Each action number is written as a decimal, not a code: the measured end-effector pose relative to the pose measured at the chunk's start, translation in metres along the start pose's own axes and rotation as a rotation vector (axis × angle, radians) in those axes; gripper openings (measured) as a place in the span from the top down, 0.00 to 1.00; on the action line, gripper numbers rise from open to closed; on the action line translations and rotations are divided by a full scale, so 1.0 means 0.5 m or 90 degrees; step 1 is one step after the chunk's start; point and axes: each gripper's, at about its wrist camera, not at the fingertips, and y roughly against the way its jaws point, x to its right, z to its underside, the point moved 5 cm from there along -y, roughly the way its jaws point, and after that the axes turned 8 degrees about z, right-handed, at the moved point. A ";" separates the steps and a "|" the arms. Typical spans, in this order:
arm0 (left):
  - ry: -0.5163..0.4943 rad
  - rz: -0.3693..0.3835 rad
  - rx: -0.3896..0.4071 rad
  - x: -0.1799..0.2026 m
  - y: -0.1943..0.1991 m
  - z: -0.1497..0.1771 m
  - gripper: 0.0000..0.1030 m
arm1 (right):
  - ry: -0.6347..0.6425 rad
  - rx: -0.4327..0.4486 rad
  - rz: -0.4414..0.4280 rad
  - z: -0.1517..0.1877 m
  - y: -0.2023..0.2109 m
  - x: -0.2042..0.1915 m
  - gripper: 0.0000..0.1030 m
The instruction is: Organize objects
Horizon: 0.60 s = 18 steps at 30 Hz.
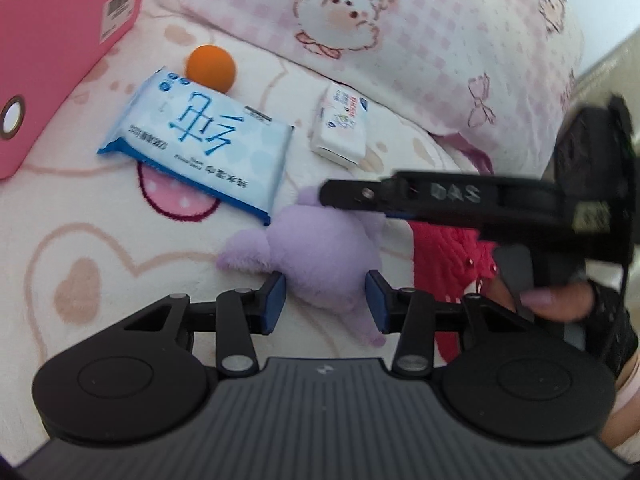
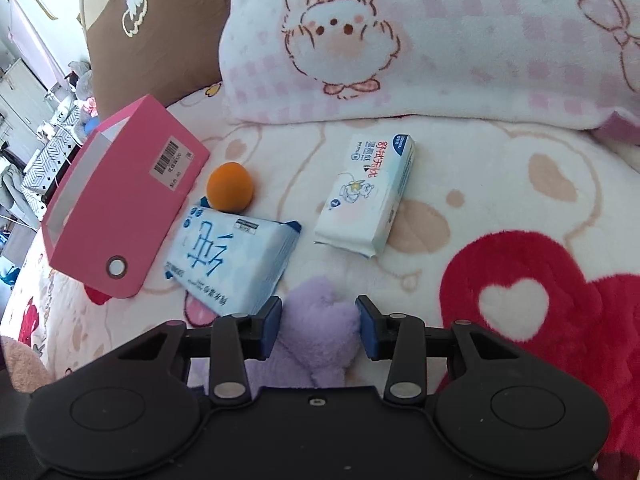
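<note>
We see both hand-held grippers closed on the purple plush toy (image 1: 320, 248) lying on the bed blanket (image 1: 80, 280): left hand-held gripper (image 1: 326, 300) and right hand-held gripper (image 2: 319, 326) each pinch it narrowly. The right one's arm reads "DAS"; a barcode label sits on the pink box (image 2: 120, 208).

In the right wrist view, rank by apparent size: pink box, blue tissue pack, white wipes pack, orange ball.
1. Pink cardboard box
2. Blue plastic tissue pack
3. White plastic wipes pack, close to the blue one and farther away, so unsure
4. Orange round ball
</note>
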 end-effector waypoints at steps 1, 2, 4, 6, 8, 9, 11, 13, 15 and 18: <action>0.002 -0.001 0.002 -0.003 0.003 -0.002 0.59 | -0.002 0.000 -0.003 0.002 0.006 -0.001 0.56; 0.004 -0.001 0.004 -0.006 0.007 -0.004 0.59 | -0.004 0.000 -0.006 0.005 0.009 -0.001 0.56; 0.023 0.004 0.006 -0.015 0.018 -0.008 0.59 | -0.014 -0.002 -0.021 0.008 0.018 -0.003 0.56; 0.070 0.011 0.000 -0.034 0.029 -0.014 0.58 | -0.032 0.002 -0.056 0.010 0.029 -0.004 0.57; 0.092 0.021 0.006 -0.046 0.044 -0.019 0.58 | -0.048 0.001 -0.080 0.011 0.036 -0.007 0.59; 0.100 0.024 0.014 -0.049 0.049 -0.021 0.58 | -0.049 -0.002 -0.082 0.014 0.036 -0.010 0.59; 0.115 0.029 0.024 -0.057 0.059 -0.026 0.59 | -0.046 -0.006 -0.082 0.019 0.036 -0.016 0.60; 0.115 0.020 0.029 -0.063 0.063 -0.031 0.59 | -0.048 -0.009 -0.092 0.023 0.037 -0.025 0.61; 0.122 0.015 0.036 -0.070 0.066 -0.034 0.58 | -0.061 -0.011 -0.102 0.028 0.039 -0.030 0.62; 0.111 -0.010 0.045 -0.078 0.075 -0.042 0.58 | -0.086 -0.038 -0.120 0.048 0.036 -0.038 0.62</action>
